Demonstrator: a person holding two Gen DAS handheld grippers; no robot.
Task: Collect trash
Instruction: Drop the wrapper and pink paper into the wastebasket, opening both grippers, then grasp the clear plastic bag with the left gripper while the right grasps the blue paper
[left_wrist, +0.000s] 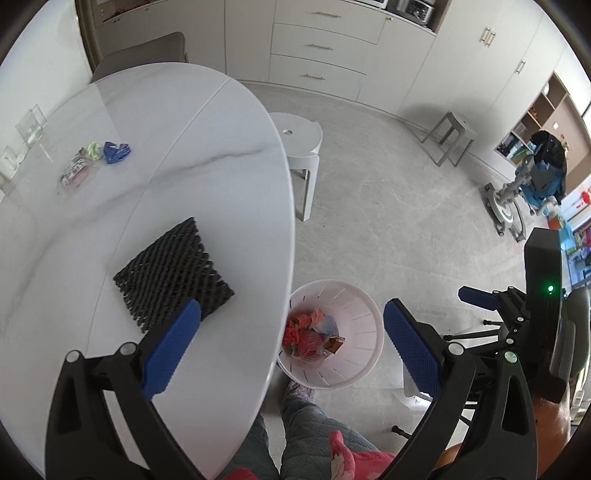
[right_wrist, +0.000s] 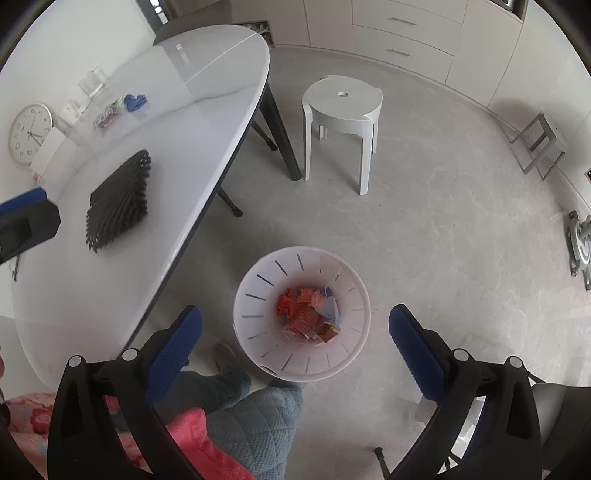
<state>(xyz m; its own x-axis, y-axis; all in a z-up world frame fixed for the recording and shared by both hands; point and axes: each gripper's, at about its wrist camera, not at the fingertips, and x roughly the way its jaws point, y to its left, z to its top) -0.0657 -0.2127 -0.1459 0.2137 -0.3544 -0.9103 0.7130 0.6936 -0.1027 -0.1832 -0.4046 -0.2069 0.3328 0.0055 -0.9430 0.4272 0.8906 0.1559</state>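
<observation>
A white slotted trash basket (left_wrist: 364, 325) (right_wrist: 258, 280) stands on the floor beside the table, holding red, orange and blue wrappers (right_wrist: 306, 314). On the white oval table (left_wrist: 207, 122) (right_wrist: 199, 85) lie a black foam net (left_wrist: 171, 271) (right_wrist: 118, 199) and, farther back, a blue wrapper (left_wrist: 116, 152) (right_wrist: 135, 101), a green scrap (left_wrist: 94, 150) and a clear packet (left_wrist: 74, 177). My left gripper (left_wrist: 291, 343) is open and empty, straddling the table edge near the net. My right gripper (right_wrist: 295, 339) is open and empty above the basket.
A white round stool (right_wrist: 341, 107) (left_wrist: 299, 140) stands beyond the basket; a grey stool (left_wrist: 452, 138) is farther off. Glass containers (left_wrist: 31, 123) sit at the table's far left. A clock (right_wrist: 29, 133) leans by the table. The person's legs (right_wrist: 255, 413) are below.
</observation>
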